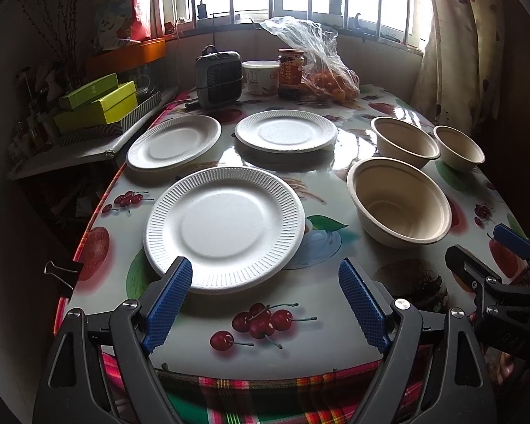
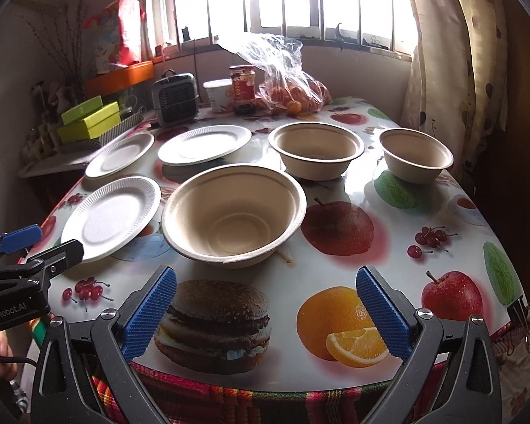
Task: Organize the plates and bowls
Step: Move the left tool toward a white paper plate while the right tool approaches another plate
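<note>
Three white paper plates lie on the table: a near ribbed plate (image 1: 226,228) (image 2: 113,217), a far left plate (image 1: 175,141) (image 2: 121,154) and a far middle plate (image 1: 286,130) (image 2: 205,144). Three beige bowls stand to the right: a large near bowl (image 1: 399,201) (image 2: 235,212), a middle bowl (image 1: 404,141) (image 2: 316,150) and a small far-right bowl (image 1: 459,146) (image 2: 416,154). My left gripper (image 1: 265,268) is open and empty at the near plate's front edge. My right gripper (image 2: 265,279) is open and empty just before the large bowl.
At the table's far end stand a small grey heater (image 1: 219,77), a white tub (image 1: 261,76), a red-labelled jar (image 1: 290,72) and a plastic bag of oranges (image 1: 330,81). Green boxes (image 1: 99,102) sit on a shelf at left. A curtain (image 1: 452,53) hangs at right.
</note>
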The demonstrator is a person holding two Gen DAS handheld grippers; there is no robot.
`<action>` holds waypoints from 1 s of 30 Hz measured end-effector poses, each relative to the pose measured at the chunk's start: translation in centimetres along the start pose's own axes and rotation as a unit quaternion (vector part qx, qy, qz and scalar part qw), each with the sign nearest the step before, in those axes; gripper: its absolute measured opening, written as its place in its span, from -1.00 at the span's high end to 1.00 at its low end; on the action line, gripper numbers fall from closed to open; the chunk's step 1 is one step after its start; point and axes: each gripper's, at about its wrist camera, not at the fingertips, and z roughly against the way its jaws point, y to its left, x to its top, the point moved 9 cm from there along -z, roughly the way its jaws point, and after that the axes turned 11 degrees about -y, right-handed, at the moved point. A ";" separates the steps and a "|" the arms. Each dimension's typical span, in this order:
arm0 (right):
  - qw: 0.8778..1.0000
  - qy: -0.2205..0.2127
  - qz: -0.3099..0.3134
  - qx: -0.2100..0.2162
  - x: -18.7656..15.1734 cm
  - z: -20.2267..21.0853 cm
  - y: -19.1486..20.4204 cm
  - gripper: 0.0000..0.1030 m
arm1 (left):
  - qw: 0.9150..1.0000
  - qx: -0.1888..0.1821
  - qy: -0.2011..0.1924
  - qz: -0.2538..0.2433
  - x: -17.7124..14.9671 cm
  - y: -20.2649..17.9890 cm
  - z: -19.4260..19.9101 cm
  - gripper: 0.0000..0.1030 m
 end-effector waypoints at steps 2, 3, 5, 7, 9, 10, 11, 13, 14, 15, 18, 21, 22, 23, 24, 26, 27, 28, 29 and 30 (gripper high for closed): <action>1.000 -0.009 0.007 0.009 0.9 0.1 0.4 -0.99 | 1.000 -0.002 -0.001 0.007 0.4 0.6 0.1 -0.66; 1.000 -0.013 0.010 0.013 1.4 0.1 0.6 -0.99 | 1.000 -0.001 0.000 0.009 0.6 1.0 0.1 -0.66; 0.999 -0.019 0.012 0.024 2.3 0.1 1.2 -0.99 | 1.000 0.004 -0.004 0.013 1.2 1.9 0.2 -0.66; 0.999 -0.024 0.015 0.034 3.2 -0.1 1.8 -0.99 | 1.000 0.009 -0.009 0.017 1.8 2.9 0.2 -0.66; 0.998 -0.030 0.019 0.043 4.0 -0.3 2.4 -0.99 | 1.000 0.005 -0.010 0.025 2.3 3.7 0.1 -0.66; 0.998 -0.030 0.021 0.049 4.3 -0.5 2.8 -0.99 | 0.999 -0.001 -0.008 0.032 2.5 4.1 0.0 -0.66; 0.998 -0.030 0.023 0.056 4.7 -0.7 3.4 -0.99 | 0.999 -0.006 -0.007 0.039 2.7 4.5 -0.1 -0.66; 0.997 -0.033 0.028 0.068 5.5 -1.1 4.2 -0.99 | 0.999 -0.006 -0.004 0.050 3.1 5.5 -0.4 -0.66; 0.996 -0.033 0.030 0.073 6.0 -1.4 4.6 -0.99 | 0.999 -0.004 -0.004 0.053 3.3 5.9 -0.5 -0.66; 0.996 -0.034 0.033 0.077 6.4 -1.6 5.0 -0.99 | 0.999 0.000 -0.004 0.055 3.6 6.4 -0.6 -0.66; 0.994 -0.037 0.047 0.092 7.9 -2.3 6.4 -0.99 | 0.998 0.006 -0.008 0.062 4.5 7.9 -0.9 -0.66; 0.991 -0.044 0.057 0.111 9.5 -3.2 7.7 -0.99 | 0.997 0.021 -0.010 0.068 5.5 9.6 -1.4 -0.66; 0.990 -0.043 0.057 0.122 9.9 -3.6 8.2 -0.98 | 0.997 0.025 -0.008 0.070 5.7 10.1 -1.6 -0.66; 0.989 -0.042 0.054 0.133 10.4 -4.0 8.7 -0.98 | 0.997 0.026 -0.009 0.072 6.0 10.6 -1.8 -0.66; 0.988 -0.038 0.050 0.143 10.9 -4.6 9.0 -0.98 | 0.997 0.028 -0.010 0.074 6.3 11.1 -2.0 -0.66; 0.987 -0.027 0.046 0.150 11.6 -5.9 9.5 -0.93 | 0.996 0.037 -0.004 0.077 6.7 12.2 -2.7 -0.66; 0.987 -0.025 0.049 0.153 12.0 -6.4 9.8 -0.92 | 0.996 0.037 -0.001 0.082 6.9 12.6 -3.1 -0.66; 0.986 -0.023 0.055 0.155 12.3 -7.0 10.1 -0.91 | 0.995 0.035 0.002 0.090 7.0 13.1 -3.5 -0.66; 0.986 -0.022 0.059 0.154 12.6 -7.4 10.3 -0.91 | 0.995 0.037 0.007 0.096 7.1 13.7 -3.8 -0.66; 0.985 -0.021 0.063 0.156 12.9 -7.9 10.7 -0.91 | 0.994 0.039 0.008 0.100 7.2 14.1 -4.1 -0.66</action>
